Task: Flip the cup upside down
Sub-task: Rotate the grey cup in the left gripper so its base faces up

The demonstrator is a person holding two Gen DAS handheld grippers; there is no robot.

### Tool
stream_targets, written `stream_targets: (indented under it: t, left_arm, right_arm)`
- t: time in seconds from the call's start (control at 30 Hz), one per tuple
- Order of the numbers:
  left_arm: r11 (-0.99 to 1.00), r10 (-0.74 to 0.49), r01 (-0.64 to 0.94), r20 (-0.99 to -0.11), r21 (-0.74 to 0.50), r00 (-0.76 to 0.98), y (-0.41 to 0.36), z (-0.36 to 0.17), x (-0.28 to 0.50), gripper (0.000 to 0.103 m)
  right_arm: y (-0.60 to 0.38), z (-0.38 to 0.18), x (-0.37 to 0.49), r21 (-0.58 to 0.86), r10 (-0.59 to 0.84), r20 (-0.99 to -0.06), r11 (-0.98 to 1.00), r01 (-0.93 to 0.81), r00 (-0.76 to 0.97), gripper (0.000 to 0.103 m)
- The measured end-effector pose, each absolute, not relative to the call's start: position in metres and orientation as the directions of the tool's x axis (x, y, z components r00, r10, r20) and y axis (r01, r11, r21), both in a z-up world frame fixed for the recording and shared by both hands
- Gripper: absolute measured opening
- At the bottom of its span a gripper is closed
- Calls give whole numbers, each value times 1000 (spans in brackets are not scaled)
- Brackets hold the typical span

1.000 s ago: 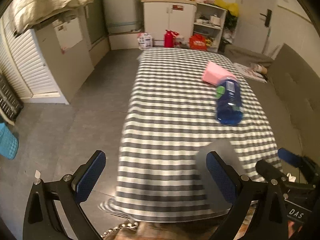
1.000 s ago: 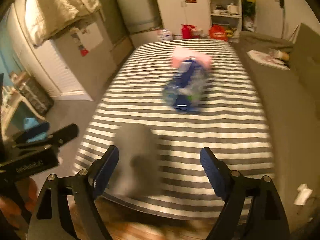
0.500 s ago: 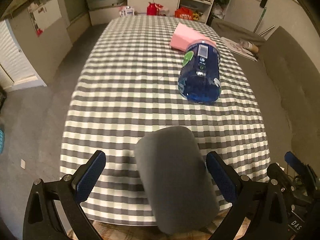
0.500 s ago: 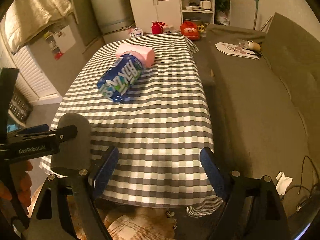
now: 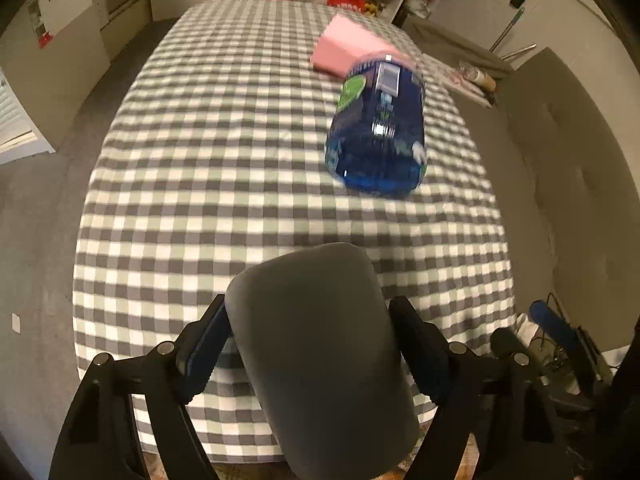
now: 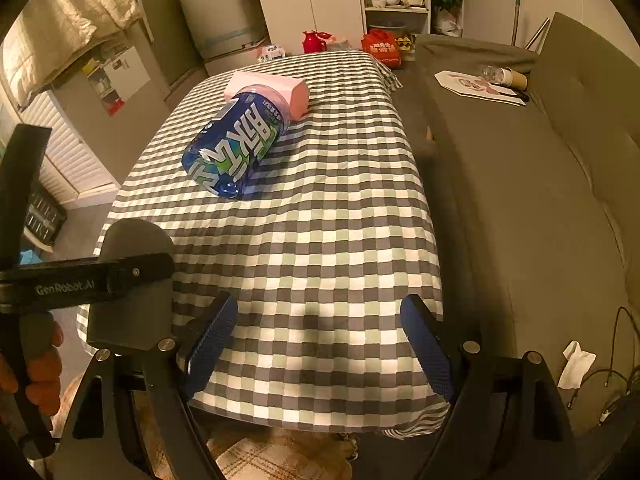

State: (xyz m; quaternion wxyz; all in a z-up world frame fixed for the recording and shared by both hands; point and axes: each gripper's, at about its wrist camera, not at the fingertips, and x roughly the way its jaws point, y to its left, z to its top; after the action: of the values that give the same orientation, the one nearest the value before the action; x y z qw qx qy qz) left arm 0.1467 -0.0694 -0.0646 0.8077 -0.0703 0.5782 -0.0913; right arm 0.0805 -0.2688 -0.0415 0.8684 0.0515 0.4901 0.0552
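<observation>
A plain dark grey cup (image 5: 320,344) stands at the near edge of the checked table; it also shows in the right wrist view (image 6: 128,304) at the left. My left gripper (image 5: 308,344) is shut on the grey cup, one blue pad on each side. In the right wrist view a black finger (image 6: 100,276) of the left gripper crosses the cup. My right gripper (image 6: 320,340) is open and empty, to the right of the cup above the table's near edge.
A blue jar with a pink lid (image 5: 378,120) lies on its side mid-table, also in the right wrist view (image 6: 236,144). A pink box (image 6: 272,88) lies behind it. A grey sofa (image 6: 520,184) runs along the table's right side.
My left gripper has moved in around the grey cup and its jaws have shut on it. My right gripper has stayed open beside it.
</observation>
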Motion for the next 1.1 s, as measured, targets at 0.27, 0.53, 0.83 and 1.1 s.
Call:
stream_targets:
  t: [0.27,0.53,0.83,1.1]
  left_arm:
    - [985,-159,136,-854,-104,496,-67,-33,148,80]
    - [973,-127,230,-751,33,647,-83,-33,117,80]
    - [965,-204,253,-788,-64,582,-80,-47,101,80]
    - [955,-238,280,-814,-97,530,-84,-60,93,81]
  right_arm:
    - [-261,-43,83,126,123,-846,992,-30,518,84]
    - [-256,-42,82,118,117,-846,993,-32,519,84]
    - [-262,-30,76,128,120,-833,992,-23,541,84]
    - [-263,-22,67,134,121,-824,991,-17,553,84]
